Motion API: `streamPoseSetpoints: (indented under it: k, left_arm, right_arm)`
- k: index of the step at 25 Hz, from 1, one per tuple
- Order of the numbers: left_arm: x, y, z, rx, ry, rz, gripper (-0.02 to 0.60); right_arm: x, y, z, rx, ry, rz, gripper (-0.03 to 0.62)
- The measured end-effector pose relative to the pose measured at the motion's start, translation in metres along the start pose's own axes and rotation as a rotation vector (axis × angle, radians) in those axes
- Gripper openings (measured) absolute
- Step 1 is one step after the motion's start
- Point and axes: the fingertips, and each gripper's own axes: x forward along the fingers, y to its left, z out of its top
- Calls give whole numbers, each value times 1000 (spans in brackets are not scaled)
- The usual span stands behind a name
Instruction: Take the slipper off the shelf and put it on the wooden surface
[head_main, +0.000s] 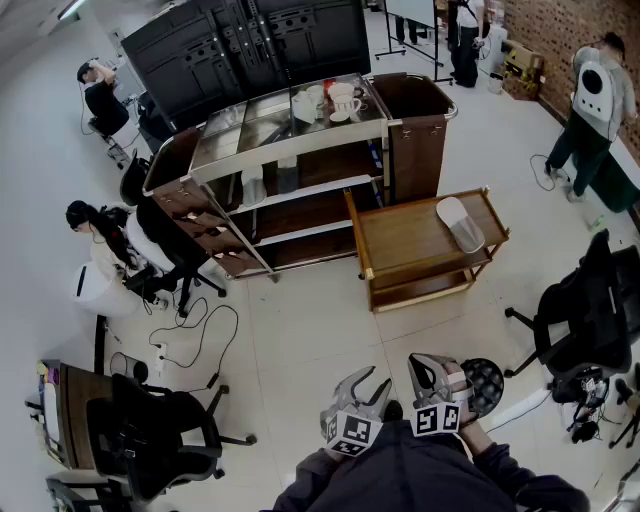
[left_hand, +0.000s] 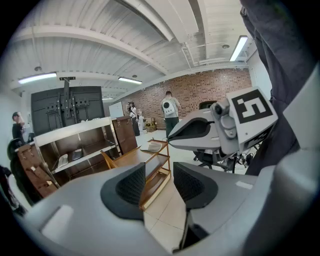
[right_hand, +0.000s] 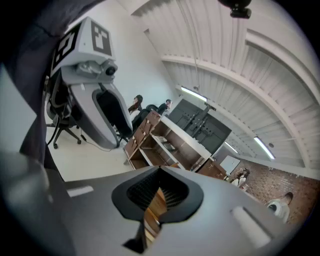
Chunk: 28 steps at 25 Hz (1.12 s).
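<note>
A pale grey slipper (head_main: 458, 224) lies on the top of the low wooden cart (head_main: 400, 240), to the right of the metal shelf unit (head_main: 290, 150). The left gripper view shows the same slipper (left_hand: 149, 146) on the cart (left_hand: 155, 172) in the distance. Both grippers hang low over the floor close to my body, far from the cart. My left gripper (head_main: 365, 385) (left_hand: 159, 182) is open with nothing between its pads. Beside it, my right gripper (head_main: 430, 372) (right_hand: 159, 187) is shut and holds nothing.
White cups (head_main: 340, 100) stand on the shelf's top and two pale objects (head_main: 270, 185) on its middle board. Black office chairs (head_main: 585, 320) (head_main: 150, 430) flank me, and a floor cable (head_main: 195, 340) runs at the left. People sit at the left and stand at the back right.
</note>
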Motion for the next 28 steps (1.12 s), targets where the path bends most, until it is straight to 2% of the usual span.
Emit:
streamPoseSetpoints:
  k: [3,5,8,10,12,14,16,18,21,23,25,28]
  left_arm:
    - [-13,22,-10,-17,17,7,192]
    - [-17,37,-12,-24,16,22,192]
    - [-13,57,-14,-11,28,24,192]
    - [-10,67,-10,-9,35,25,192]
    - [-5,79,-9,-20,47,42,192]
    - [6,93,-14,-42,77,66,192]
    - [23,100,-18,-64,116,78,192]
    - [47,103,-15,-76,147,80,192]
    - [84,109,4,-101,176,93,192]
    - [103,115,21,-115,192,111,192]
    - [120,123,34,-118,209,127,192]
    - [143,133,39,-116,245,152,192]
  right_arm:
    - [30,10,-20,-23,75,34,11]
    - [51,11,-43,-61,129,61,95]
    - [85,-4,-94,-104,212,63,114]
    - [103,-29,-133,-79,275,42,122]
    - [125,-65,-174,7,339,7,124]
    - [153,-109,-220,166,411,-43,127]
    - [181,-147,-280,408,491,-88,131]
    - [206,-175,-344,736,537,-134,144]
    - [232,-212,-423,1203,537,-246,156]
    - [248,-222,-456,1395,532,-274,161]
    - [269,-225,-478,1535,502,-254,195]
    - [309,-229,-492,1745,376,-197,248]
